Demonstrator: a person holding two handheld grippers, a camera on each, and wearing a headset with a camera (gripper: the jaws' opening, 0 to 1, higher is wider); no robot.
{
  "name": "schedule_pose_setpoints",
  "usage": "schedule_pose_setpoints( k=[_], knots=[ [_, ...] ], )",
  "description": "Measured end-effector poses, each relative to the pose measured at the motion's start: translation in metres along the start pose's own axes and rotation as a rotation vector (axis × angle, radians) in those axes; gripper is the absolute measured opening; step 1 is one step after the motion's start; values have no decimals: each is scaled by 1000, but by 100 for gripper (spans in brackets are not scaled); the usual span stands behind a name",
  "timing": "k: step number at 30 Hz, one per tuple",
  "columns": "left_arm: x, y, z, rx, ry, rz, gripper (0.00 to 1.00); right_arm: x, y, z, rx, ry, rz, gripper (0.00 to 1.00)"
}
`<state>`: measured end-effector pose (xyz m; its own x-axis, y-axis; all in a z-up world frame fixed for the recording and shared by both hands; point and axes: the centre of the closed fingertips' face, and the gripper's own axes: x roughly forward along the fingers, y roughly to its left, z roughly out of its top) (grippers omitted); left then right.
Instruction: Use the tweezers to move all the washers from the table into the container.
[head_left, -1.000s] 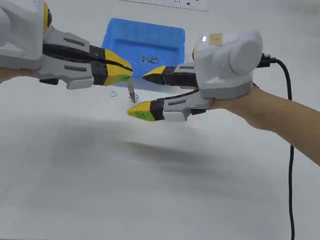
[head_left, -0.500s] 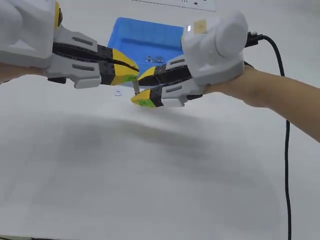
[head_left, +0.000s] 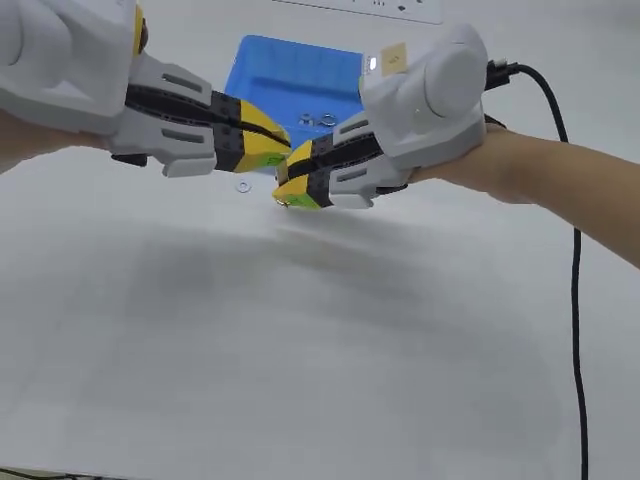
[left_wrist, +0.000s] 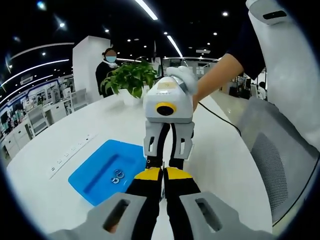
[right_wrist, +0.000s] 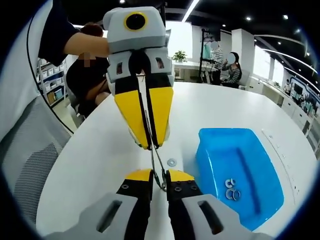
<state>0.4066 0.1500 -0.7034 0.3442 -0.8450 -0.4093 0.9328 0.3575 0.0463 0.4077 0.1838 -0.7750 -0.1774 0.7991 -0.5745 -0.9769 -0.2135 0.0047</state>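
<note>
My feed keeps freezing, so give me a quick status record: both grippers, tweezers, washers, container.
Left gripper: jaws shut on the upper part of the tweezers
Right gripper: jaws closed around the tweezers' tips
Container: blue, a few washers inside
Loose washer: one on the table, near the container, apart from the tweezers
Washer in tweezers: cannot tell

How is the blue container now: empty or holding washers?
Not empty: a few washers lie together in the container; the rest of its floor is bare.
</note>
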Motion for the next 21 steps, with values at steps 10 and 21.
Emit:
schedule_pose_setpoints(
  k=[10,21],
  knots=[
    [0,-4,-4,-71,27,-20,7,-1,1,1,-61,6,20,9],
    [-18,-3,19,-54,-58,81,30,-11,-1,17,-40,-28,-25,9]
  ],
)
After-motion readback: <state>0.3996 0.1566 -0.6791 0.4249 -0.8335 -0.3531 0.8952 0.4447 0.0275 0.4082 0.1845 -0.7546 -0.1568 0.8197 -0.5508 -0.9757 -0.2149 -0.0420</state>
